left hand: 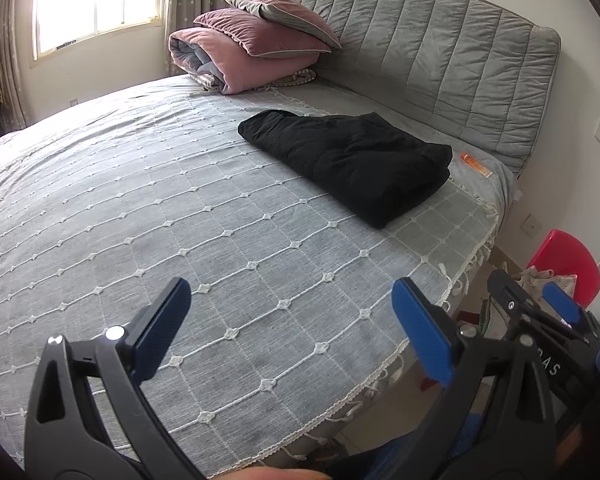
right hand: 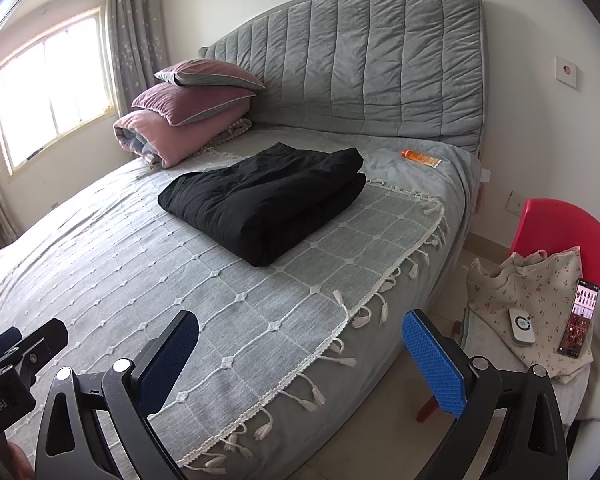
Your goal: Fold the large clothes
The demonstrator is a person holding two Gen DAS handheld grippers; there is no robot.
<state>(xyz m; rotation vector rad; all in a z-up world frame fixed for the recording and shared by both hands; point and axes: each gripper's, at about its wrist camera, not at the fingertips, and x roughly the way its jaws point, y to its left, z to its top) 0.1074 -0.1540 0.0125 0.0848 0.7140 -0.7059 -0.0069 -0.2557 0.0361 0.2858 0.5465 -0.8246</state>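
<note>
A folded black garment (right hand: 266,200) is seen lying on the bed (right hand: 140,280), near the headboard (right hand: 360,72). The left claw (left hand: 292,328) and right claw (right hand: 300,360) are held released above the bed, grasping nothing.

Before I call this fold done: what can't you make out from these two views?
- Black garment: underside and inner layers hidden by its own folds, both views.
- Orange tube: label too small, both views.
- Phone screen: too small, right wrist view.
- Far bedside: hidden by the bed.
</note>
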